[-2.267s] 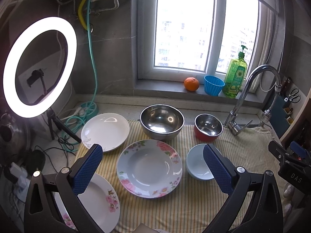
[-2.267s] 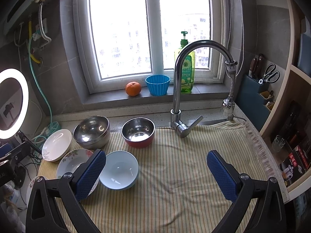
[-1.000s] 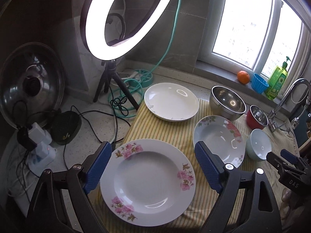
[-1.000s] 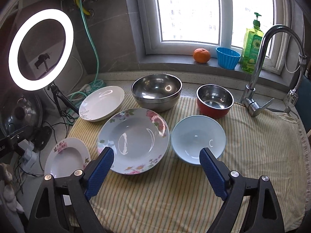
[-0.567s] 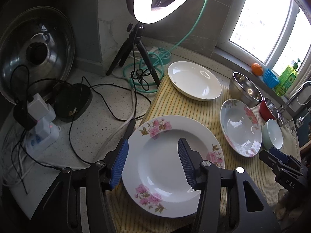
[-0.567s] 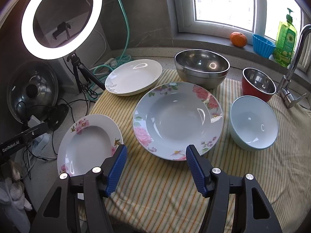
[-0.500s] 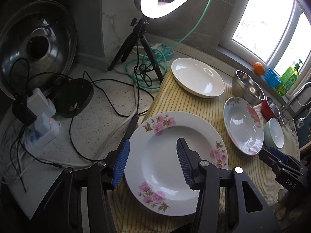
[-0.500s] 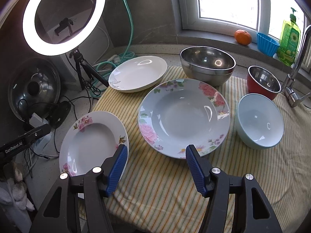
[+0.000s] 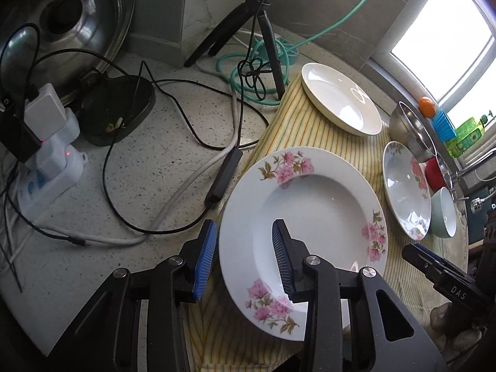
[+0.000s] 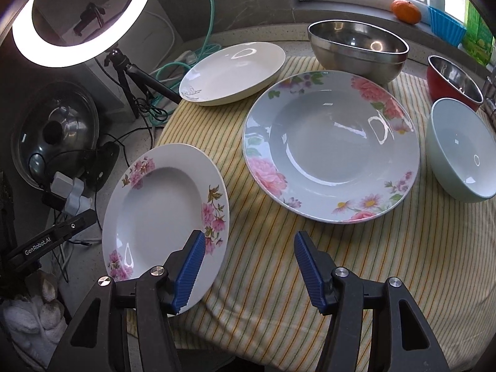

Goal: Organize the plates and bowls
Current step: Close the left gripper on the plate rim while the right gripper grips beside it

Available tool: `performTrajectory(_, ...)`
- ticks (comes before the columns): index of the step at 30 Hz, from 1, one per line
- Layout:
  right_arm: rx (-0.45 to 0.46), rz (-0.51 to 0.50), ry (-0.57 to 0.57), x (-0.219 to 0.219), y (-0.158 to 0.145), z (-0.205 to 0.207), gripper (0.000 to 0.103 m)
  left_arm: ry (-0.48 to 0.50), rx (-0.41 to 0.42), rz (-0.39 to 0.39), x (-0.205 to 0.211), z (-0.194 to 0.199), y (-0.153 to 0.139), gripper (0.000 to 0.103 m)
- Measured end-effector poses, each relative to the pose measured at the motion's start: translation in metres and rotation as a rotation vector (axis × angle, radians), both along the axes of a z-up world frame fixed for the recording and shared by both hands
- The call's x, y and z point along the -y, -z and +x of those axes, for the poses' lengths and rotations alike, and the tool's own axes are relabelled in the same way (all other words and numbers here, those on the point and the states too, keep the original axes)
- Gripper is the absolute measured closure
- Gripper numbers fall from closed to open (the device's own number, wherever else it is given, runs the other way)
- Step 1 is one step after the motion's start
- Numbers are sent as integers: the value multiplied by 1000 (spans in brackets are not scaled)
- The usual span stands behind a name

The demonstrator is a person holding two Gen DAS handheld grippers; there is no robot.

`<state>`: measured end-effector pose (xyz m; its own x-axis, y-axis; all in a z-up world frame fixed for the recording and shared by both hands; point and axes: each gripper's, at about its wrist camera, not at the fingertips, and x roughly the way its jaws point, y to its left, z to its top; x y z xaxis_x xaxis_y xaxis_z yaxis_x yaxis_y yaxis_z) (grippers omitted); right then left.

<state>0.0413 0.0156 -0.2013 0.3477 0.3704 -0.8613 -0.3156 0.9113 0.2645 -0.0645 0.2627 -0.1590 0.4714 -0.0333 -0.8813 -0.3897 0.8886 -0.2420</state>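
A speckled pale stone desk (image 9: 173, 142) carries a yellow striped cloth (image 10: 387, 248) over its right part. A lit ring light (image 10: 77, 55) glows at ten o'clock in the right wrist view, on a black tripod (image 9: 263, 31) standing at twelve o'clock in the left wrist view. Behind it rises a grey marbled wall (image 9: 204, 6). A window (image 9: 440, 46) admits bright daylight at two o'clock, with an orange (image 10: 405, 11) on its sill. Black cables (image 9: 124, 186) and a teal hose (image 9: 248, 74) trail over the desk, and a white power strip (image 9: 46, 170) lies at nine o'clock.
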Motion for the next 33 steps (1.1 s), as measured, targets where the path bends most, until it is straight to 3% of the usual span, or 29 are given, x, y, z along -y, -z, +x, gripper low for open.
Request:
performTrajectory(4,-11,-4,8,-5,7,4,47,6,-8,-8,-8,6,6,67)
performTrajectory(8,-37,7,14,-9,13,9,56,5,-24,-30,-16,12,12,70)
performTrajectory(17,-93,37,-10,-19,25,17,63,24,-56,-39,-15,20,19,70)
performTrajectory(29,-136,59,-35,-24,31,22,67,32,-103,-76,-17,23,33,71)
performTrajectory(33,-150,65,-45,-29,33,22,69,52,-105,-69,-14,24,32,76)
